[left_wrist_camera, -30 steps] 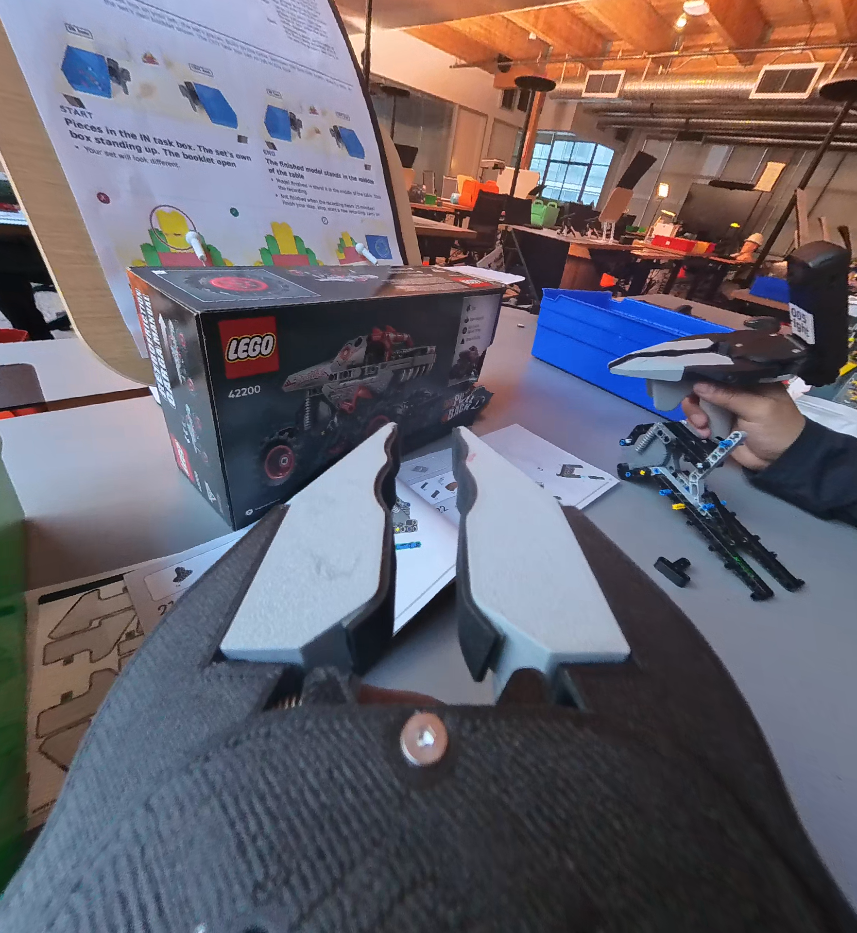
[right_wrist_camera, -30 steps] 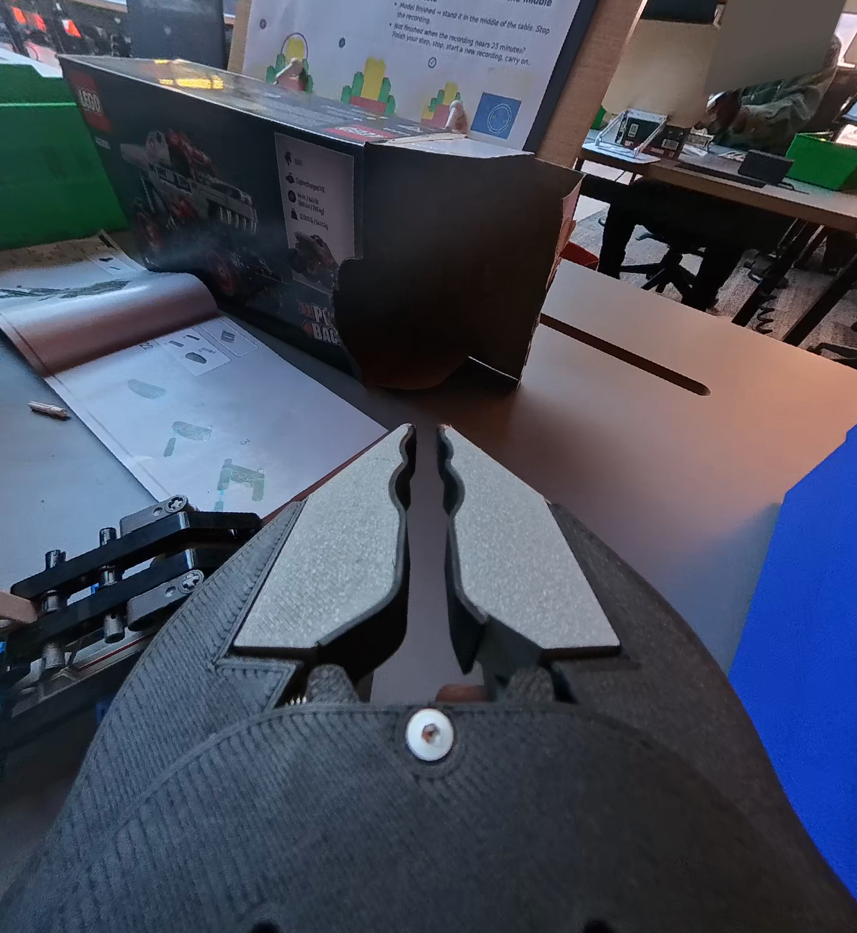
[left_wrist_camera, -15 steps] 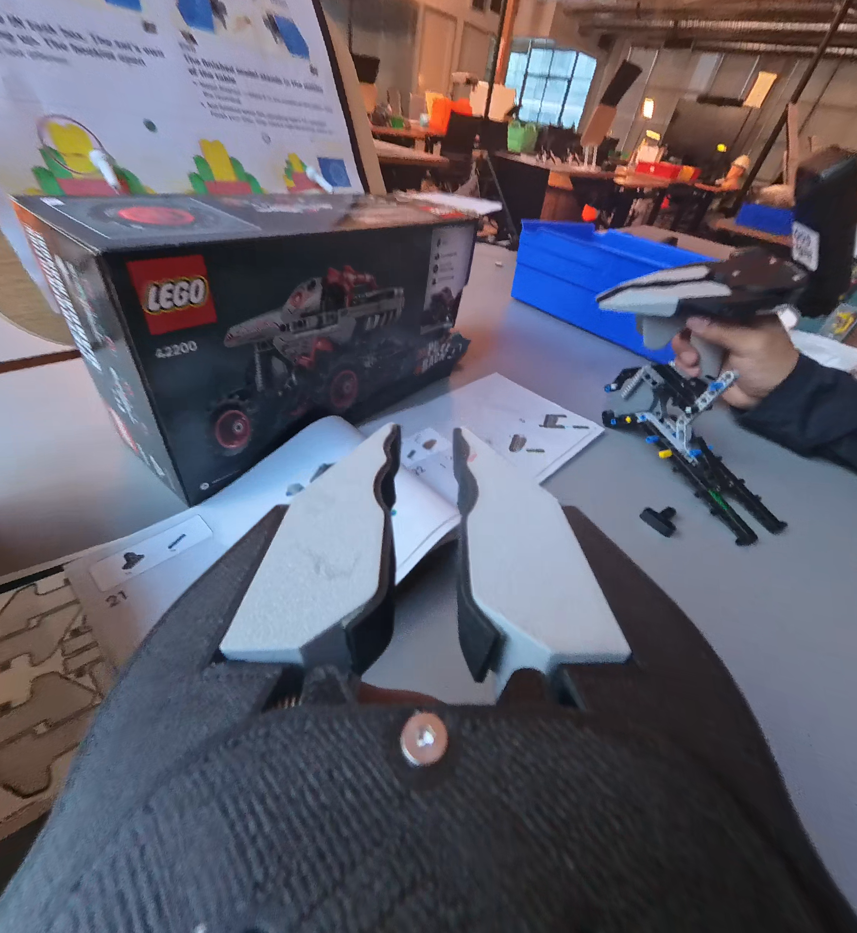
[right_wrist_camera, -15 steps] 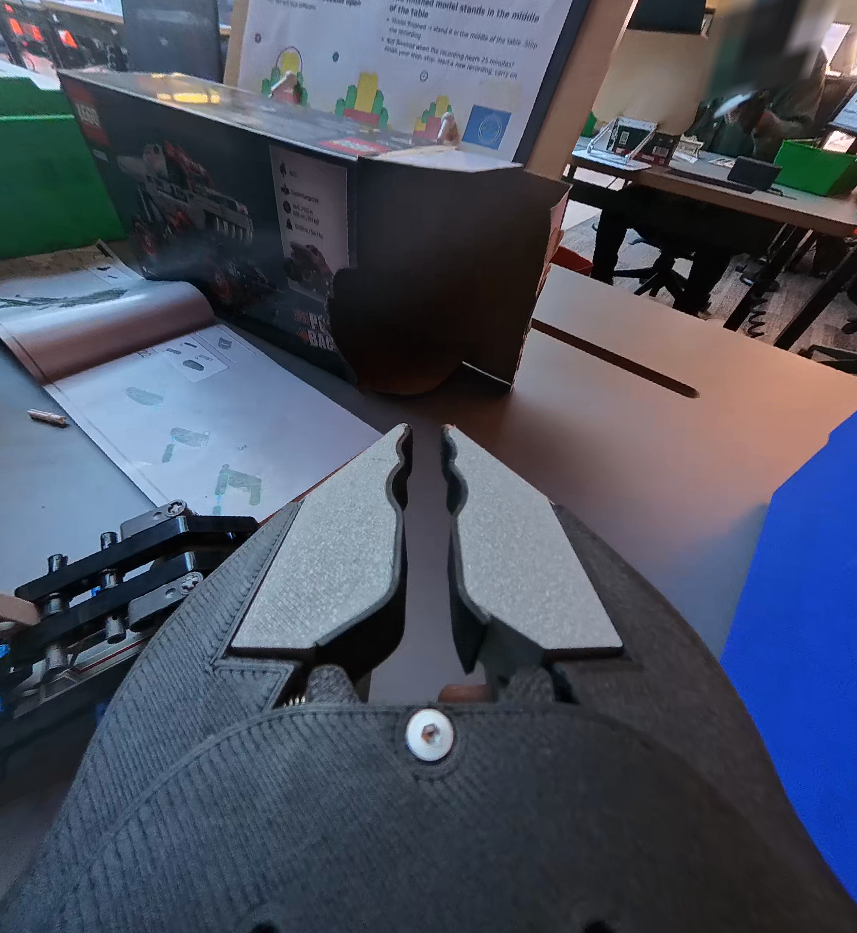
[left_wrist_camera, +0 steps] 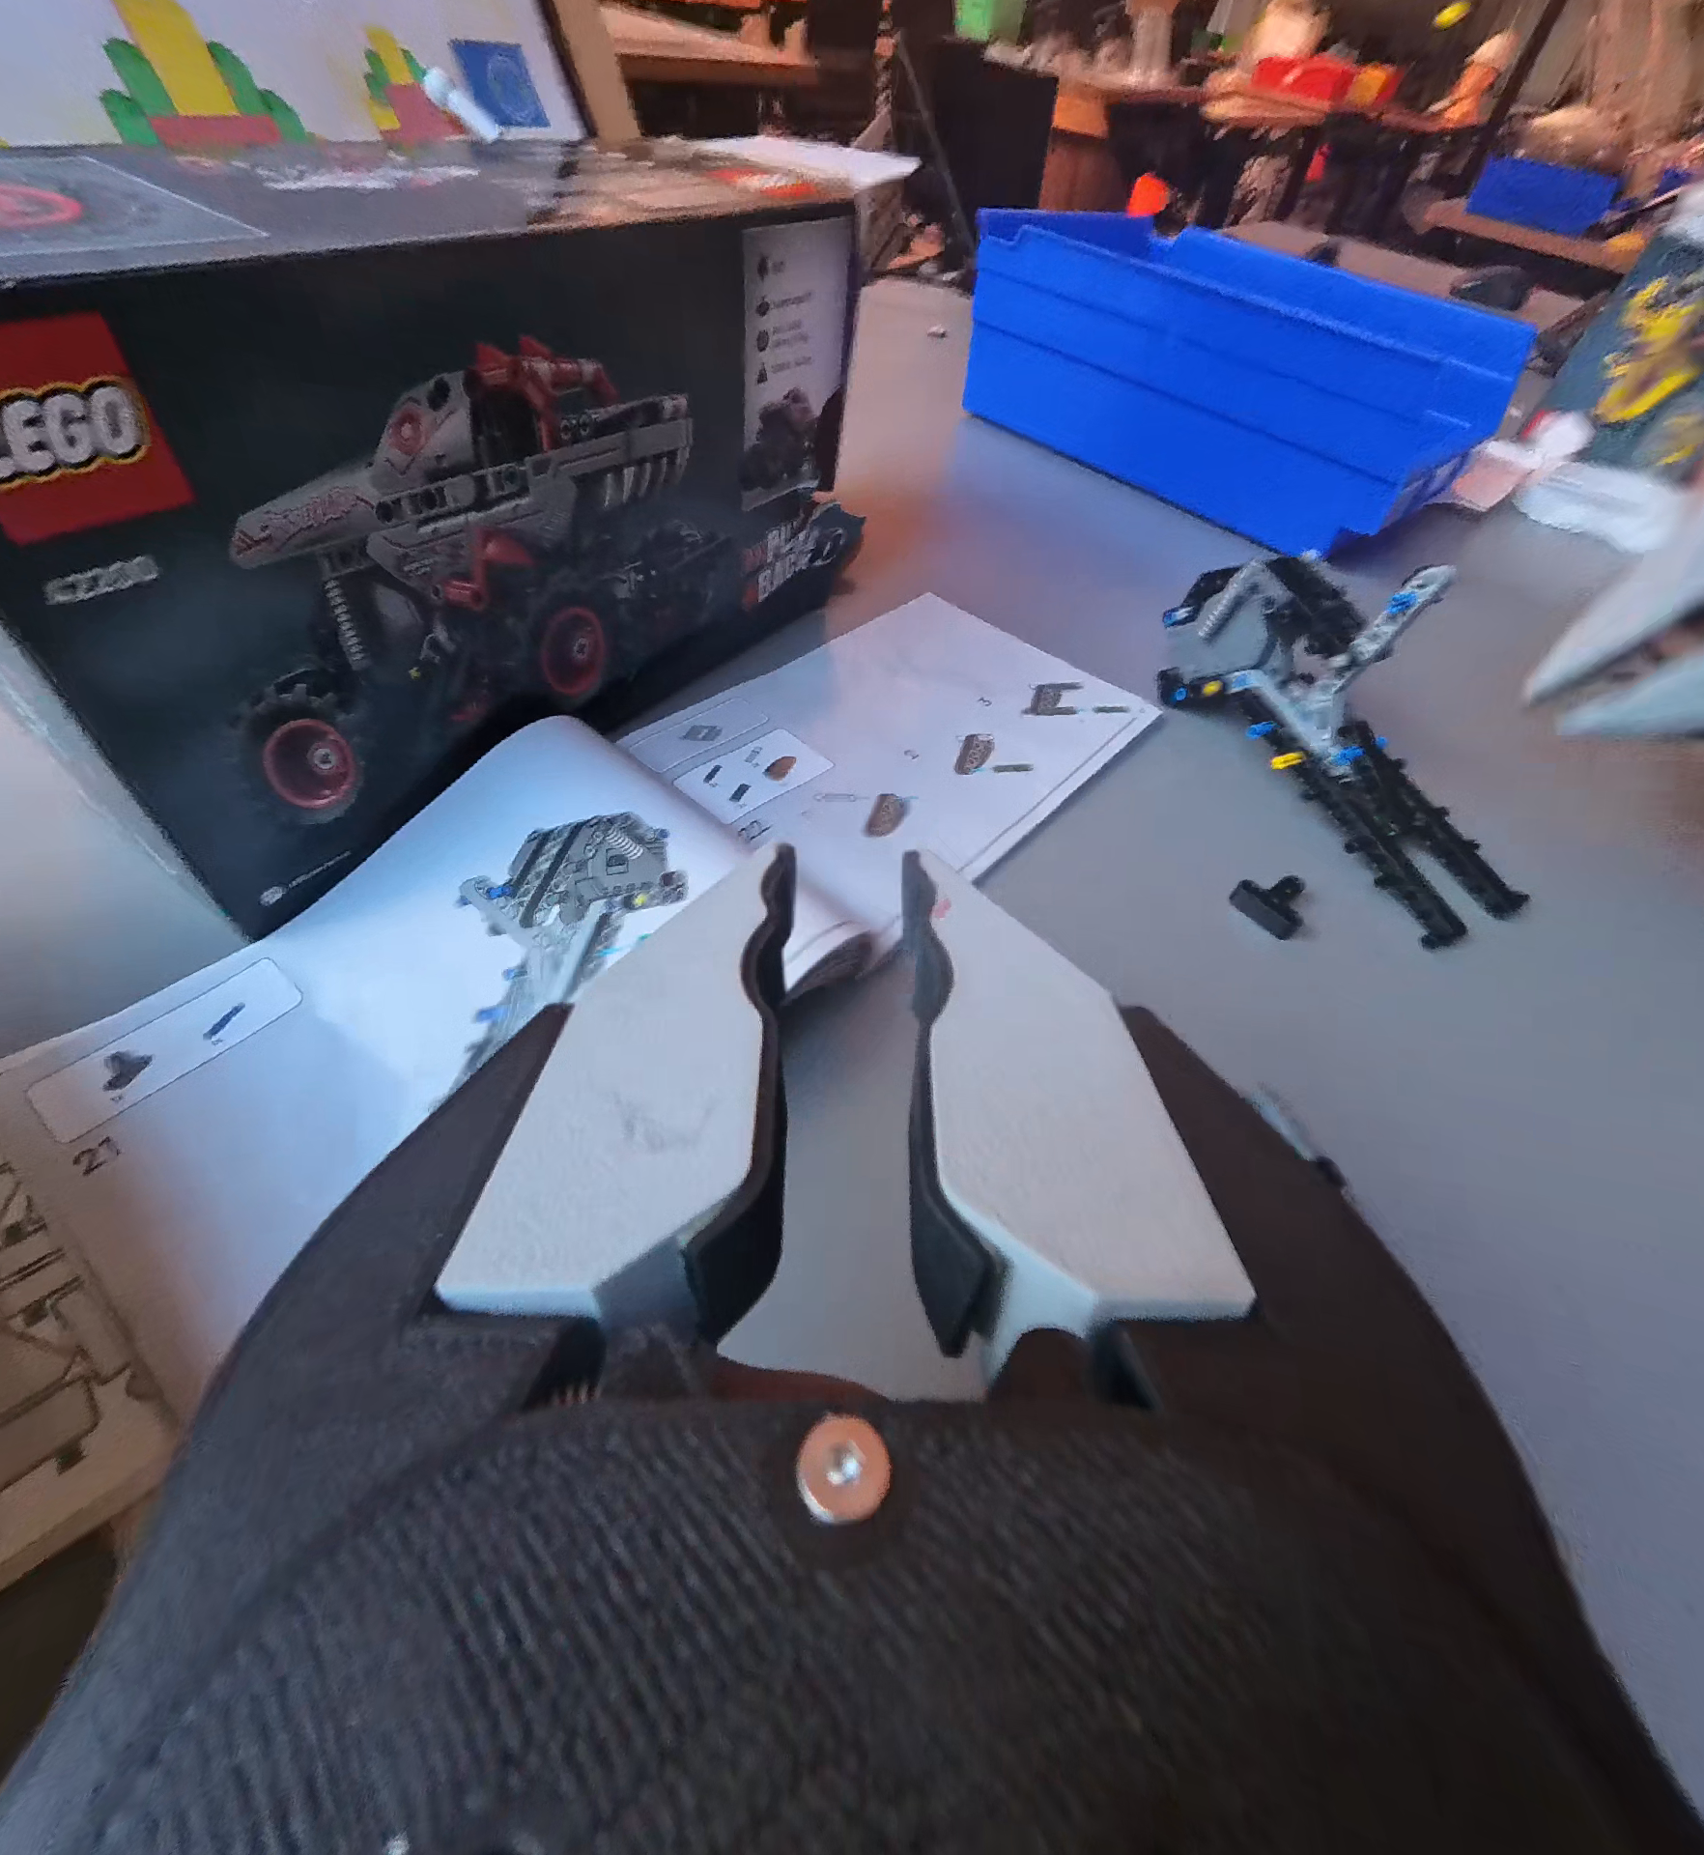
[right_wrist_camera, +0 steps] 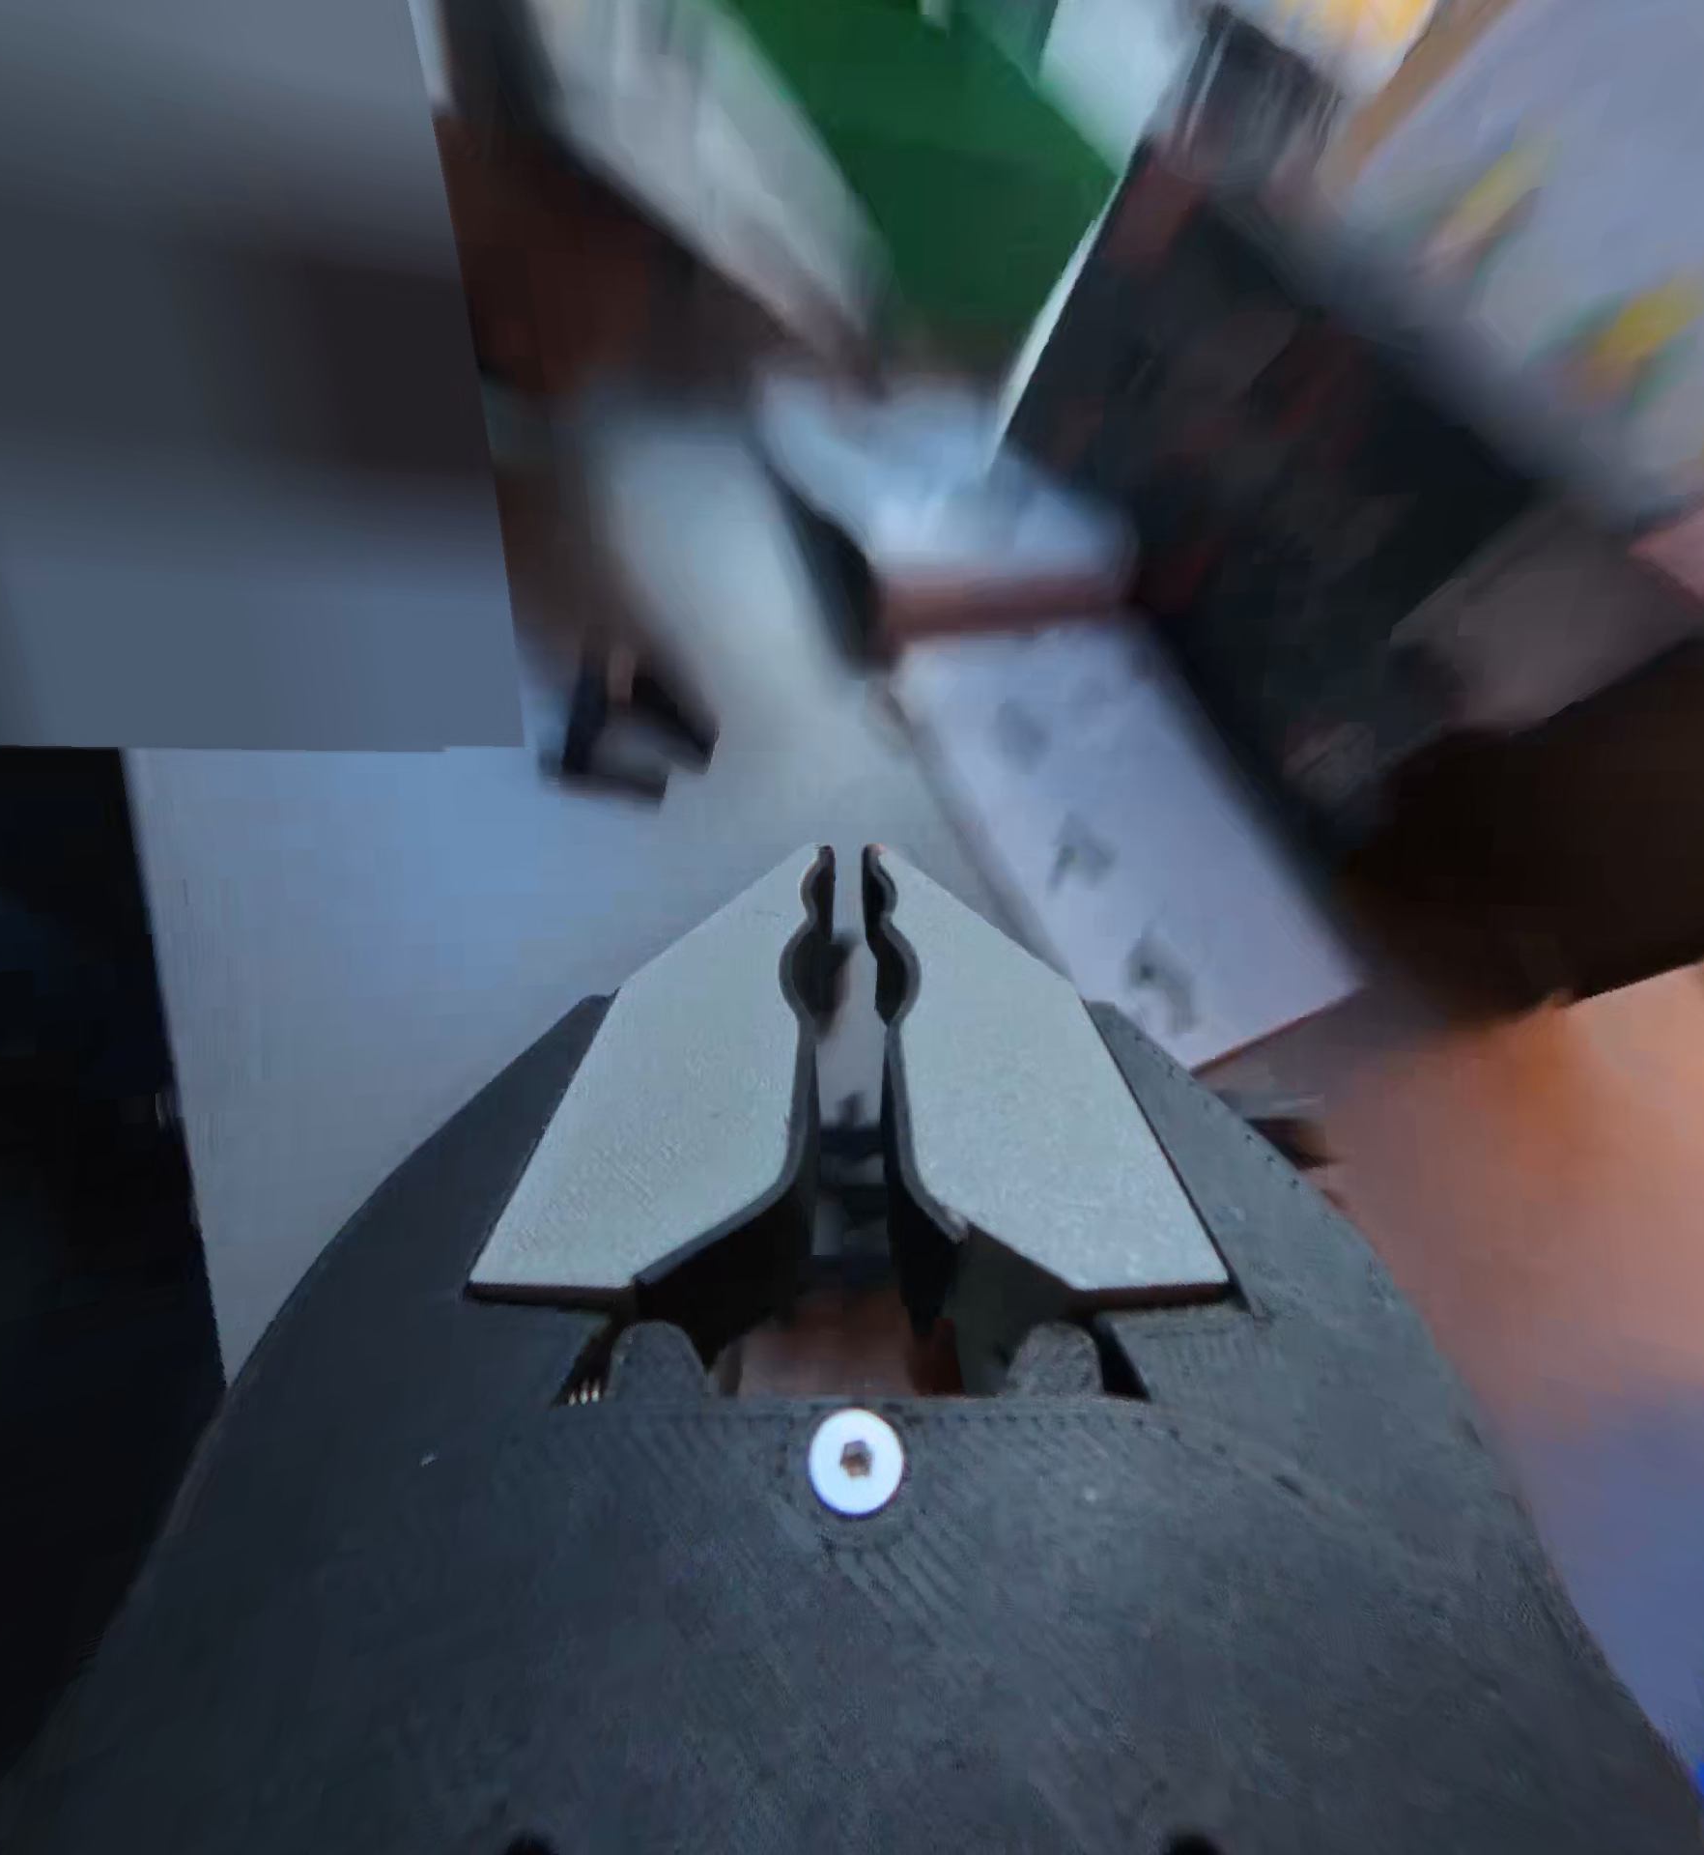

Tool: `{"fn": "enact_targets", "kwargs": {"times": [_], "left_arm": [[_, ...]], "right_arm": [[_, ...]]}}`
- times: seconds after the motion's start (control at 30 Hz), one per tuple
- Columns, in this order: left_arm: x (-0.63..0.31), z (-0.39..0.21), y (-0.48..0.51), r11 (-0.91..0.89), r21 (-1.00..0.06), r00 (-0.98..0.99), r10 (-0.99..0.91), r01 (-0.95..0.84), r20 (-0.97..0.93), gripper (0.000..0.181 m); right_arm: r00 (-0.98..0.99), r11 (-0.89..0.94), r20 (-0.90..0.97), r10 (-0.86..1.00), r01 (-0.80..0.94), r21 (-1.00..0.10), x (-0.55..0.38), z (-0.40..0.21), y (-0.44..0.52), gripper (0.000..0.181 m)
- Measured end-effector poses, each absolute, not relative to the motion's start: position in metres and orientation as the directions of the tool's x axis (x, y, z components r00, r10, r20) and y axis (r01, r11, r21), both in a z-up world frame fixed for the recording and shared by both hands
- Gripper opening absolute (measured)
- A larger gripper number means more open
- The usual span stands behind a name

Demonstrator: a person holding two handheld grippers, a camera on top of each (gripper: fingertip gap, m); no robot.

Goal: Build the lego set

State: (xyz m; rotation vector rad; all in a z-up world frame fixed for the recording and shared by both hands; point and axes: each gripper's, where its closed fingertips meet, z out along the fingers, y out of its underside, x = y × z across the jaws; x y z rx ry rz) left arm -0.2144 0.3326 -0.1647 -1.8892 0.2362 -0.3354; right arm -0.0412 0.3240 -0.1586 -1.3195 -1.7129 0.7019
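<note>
My left gripper [left_wrist_camera: 843, 873] is open by a narrow gap and empty, low over the open instruction booklet [left_wrist_camera: 858, 743] on the grey table [left_wrist_camera: 1430, 1154]. The black set box [left_wrist_camera: 376, 482] stands behind the booklet. A partly built black and grey chassis [left_wrist_camera: 1330, 693] lies to the right, with a small black piece [left_wrist_camera: 1268, 903] beside it. My right gripper shows blurred at the right edge [left_wrist_camera: 1651, 652], lifted off the chassis. In the heavily blurred right wrist view, the right gripper [right_wrist_camera: 848, 855] has its jaws almost touching, with nothing between the tips, pointing toward the booklet [right_wrist_camera: 1079, 803] and box [right_wrist_camera: 1280, 452].
A blue bin [left_wrist_camera: 1229, 381] stands at the back right of the table. A tan sheet with cut-out outlines [left_wrist_camera: 5, 1355] lies at the left. A green bin [right_wrist_camera: 928, 151] shows beyond the booklet. An illustrated board [left_wrist_camera: 226, 60] stands behind the box. Left tips to right tips: about 20 cm. My right gripper's tips are some 9 cm from the small black piece [left_wrist_camera: 1268, 903].
My left gripper has tilted down and moved closer to the booklet. My right gripper has swung fast to the left away from the chassis, and its jaws have closed further.
</note>
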Motion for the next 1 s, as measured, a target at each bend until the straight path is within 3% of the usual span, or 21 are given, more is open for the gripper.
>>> {"fn": "enact_targets", "kwargs": {"times": [0.1, 0.2, 0.3, 0.5, 0.67, 0.83, 1.0], "left_arm": [[-0.231, -0.178, 0.331, -0.428, -0.903, 0.966, -0.248, -0.038, 0.077, 0.025], [-0.245, -0.181, 0.324, -0.493, -0.868, 0.974, -0.217, -0.059, 0.057, 0.032], [-0.256, -0.164, 0.319, -0.458, -0.889, 0.974, -0.198, 0.006, 0.109, 0.035], [-0.285, -0.122, 0.313, -0.279, -0.947, 0.971, -0.125, 0.162, 0.203, 0.036], [-0.274, -0.129, 0.315, -0.315, -0.932, 0.956, -0.166, 0.18, 0.241, 0.033], [-0.222, -0.141, 0.31, -0.392, -0.913, 0.882, -0.382, 0.117, 0.277, 0.03], [-0.153, -0.181, 0.287, -0.557, -0.829, 0.729, -0.589, -0.052, 0.35, 0.035]], "right_arm": [[-0.134, 0.248, 0.214, 0.968, 0.66, -0.709, -0.049, -0.212, 0.317, 0.005], [-0.085, 0.208, 0.215, 0.973, 0.726, -0.655, -0.049, -0.228, 0.331, 0.011], [-0.086, 0.235, 0.271, 0.959, 0.775, -0.586, -0.047, -0.24, 0.339, 0.017], [-0.104, 0.251, 0.274, 0.956, 0.777, -0.578, -0.051, -0.242, 0.342, 0.006], [-0.082, 0.258, 0.282, 0.956, 0.691, -0.675, -0.064, -0.222, 0.333, 0.004], [-0.052, 0.339, 0.356, 0.933, 0.464, -0.819, -0.09, -0.178, 0.311, 0.004], [0.0, 0.402, 0.438, 0.899, 0.399, -0.824, -0.1, -0.172, 0.307, 0.004]]}}
